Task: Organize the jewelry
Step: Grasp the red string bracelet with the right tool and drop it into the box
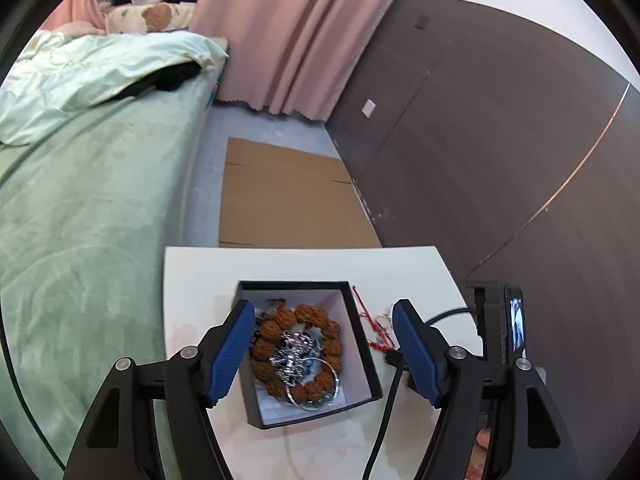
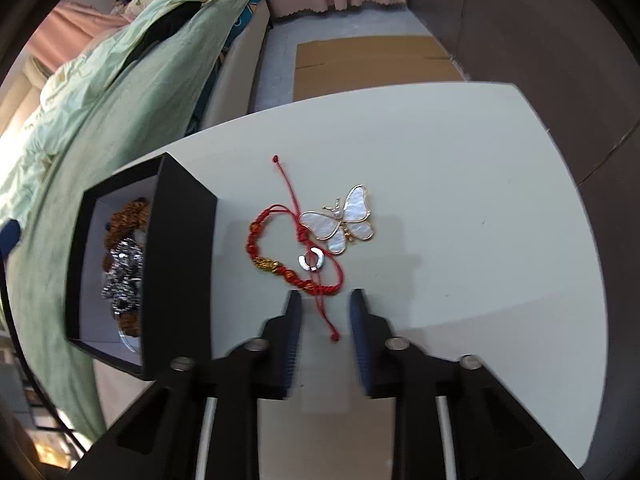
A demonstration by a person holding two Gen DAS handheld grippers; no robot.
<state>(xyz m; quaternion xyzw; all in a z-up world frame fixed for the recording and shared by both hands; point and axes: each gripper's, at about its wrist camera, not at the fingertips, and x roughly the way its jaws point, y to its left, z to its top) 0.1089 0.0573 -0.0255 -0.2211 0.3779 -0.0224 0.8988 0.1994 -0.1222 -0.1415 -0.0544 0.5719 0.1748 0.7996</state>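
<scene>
A black box (image 1: pixel 362 354) with a white inside holds a brown bead bracelet (image 1: pixel 312 314), a silver chain (image 1: pixel 294 354) and a thin silver hoop (image 1: pixel 320 404). My left gripper (image 1: pixel 323 306) hangs over the box, open, its blue pads either side of it and nothing between them. To the right of the box (image 2: pixel 180 260), a red cord bracelet (image 2: pixel 280 268) with gold beads, a small silver ring (image 2: pixel 312 261) and a white butterfly brooch (image 2: pixel 344 220) lie on the table. My right gripper (image 2: pixel 324 294) is just in front of the bracelet. Its blurred fingers stand apart, the red cord tail between them.
The white table (image 2: pixel 460 200) stands beside a green-covered bed (image 1: pixel 80 220). Flat cardboard (image 1: pixel 288 192) lies on the floor beyond, below pink curtains (image 1: pixel 288 40) and a dark wall. A black cable (image 1: pixel 384 400) and the right device's small screen (image 1: pixel 516 324) sit at the table's right edge.
</scene>
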